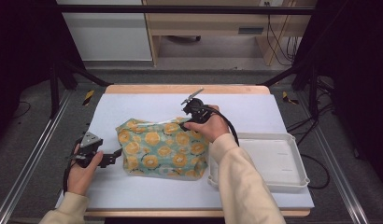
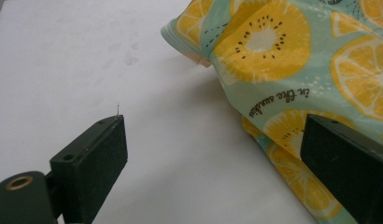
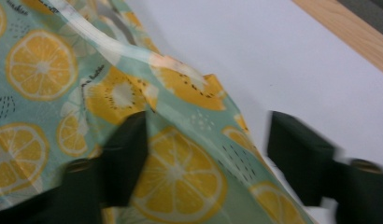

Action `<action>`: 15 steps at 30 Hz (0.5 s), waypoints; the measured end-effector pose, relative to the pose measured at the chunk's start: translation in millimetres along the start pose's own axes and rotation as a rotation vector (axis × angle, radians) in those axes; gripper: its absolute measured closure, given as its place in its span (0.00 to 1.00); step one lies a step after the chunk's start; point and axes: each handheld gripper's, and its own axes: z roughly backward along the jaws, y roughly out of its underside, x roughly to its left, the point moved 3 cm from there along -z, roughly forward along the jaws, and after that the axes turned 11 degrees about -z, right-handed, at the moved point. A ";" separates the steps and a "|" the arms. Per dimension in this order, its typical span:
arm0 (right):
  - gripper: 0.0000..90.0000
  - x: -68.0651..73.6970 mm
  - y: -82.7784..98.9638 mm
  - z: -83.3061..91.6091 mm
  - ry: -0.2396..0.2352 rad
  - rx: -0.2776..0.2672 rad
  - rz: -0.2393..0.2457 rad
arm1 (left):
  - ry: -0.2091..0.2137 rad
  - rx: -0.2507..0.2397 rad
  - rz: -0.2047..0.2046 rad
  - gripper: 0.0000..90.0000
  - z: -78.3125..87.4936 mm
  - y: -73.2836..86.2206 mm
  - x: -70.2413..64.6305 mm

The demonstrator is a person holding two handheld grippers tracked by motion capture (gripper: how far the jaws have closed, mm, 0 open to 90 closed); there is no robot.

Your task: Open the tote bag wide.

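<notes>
A mint fabric bag point(image 1: 161, 147) printed with orange and kiwi slices lies crumpled on the white mat point(image 1: 133, 105). My left gripper point(image 1: 110, 157) rests on the mat at the bag's left edge. In the left gripper view my left gripper point(image 2: 215, 126) is open, and the bag point(image 2: 273, 56) reaches to its right jaw. A hand holds my right gripper point(image 1: 186, 120) over the bag's far right corner. In the right gripper view my right gripper point(image 3: 208, 126) has its jaws apart, astride a raised fold of the bag point(image 3: 40, 70). The right jaw stands clear of the cloth.
A white plastic tray point(image 1: 292, 140) sits on the right side of the table, close to the person's right forearm. The table's wooden edge point(image 3: 339, 28) runs beyond the mat. Black frame posts stand at both far corners.
</notes>
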 end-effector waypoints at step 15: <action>1.00 59.7 40.7 57.8 -0.063 -0.246 0.077 | -0.034 -0.019 0.033 0.11 14.6 -0.9 11.8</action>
